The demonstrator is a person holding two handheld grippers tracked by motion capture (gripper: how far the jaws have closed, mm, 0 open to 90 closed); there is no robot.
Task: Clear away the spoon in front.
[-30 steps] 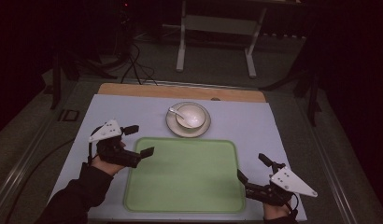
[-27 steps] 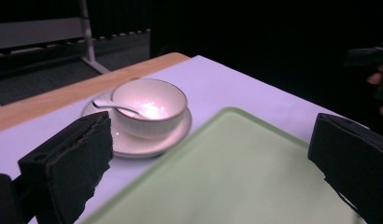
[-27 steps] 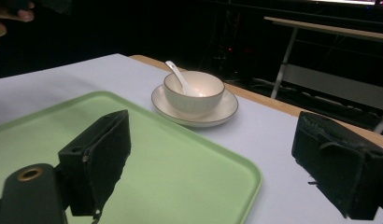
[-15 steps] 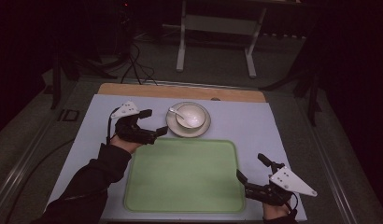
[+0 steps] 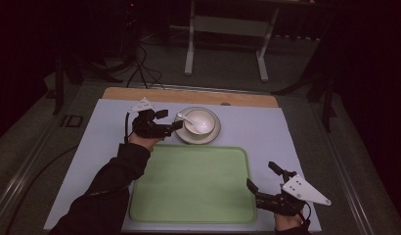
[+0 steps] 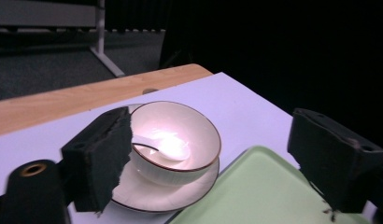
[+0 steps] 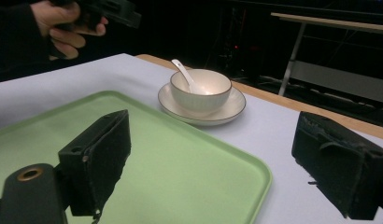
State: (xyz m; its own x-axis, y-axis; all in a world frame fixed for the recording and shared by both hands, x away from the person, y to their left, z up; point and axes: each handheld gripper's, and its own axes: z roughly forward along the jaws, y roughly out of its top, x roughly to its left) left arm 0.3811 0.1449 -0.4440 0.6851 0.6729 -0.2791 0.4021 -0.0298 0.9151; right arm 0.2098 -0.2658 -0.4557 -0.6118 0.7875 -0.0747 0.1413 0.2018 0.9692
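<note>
L gripper (image 5: 170, 121) jaws apart, closing, at bowl (image 5: 200, 122); R gripper (image 5: 263, 176) released; no readable labels.

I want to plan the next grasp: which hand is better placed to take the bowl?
The left. Its gripper is right beside the bowl and saucer, fingers apart and just closing with nothing between them. The right gripper waits open at the tray's near corner.

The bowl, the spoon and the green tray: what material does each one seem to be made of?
Bowl: likely glazed ceramic, glossy cream with a thin dark rim.
Spoon: white and shiny, ceramic or perhaps melamine.
Green tray: probably plastic, with a matte, even colour and a rounded moulded edge.
</note>
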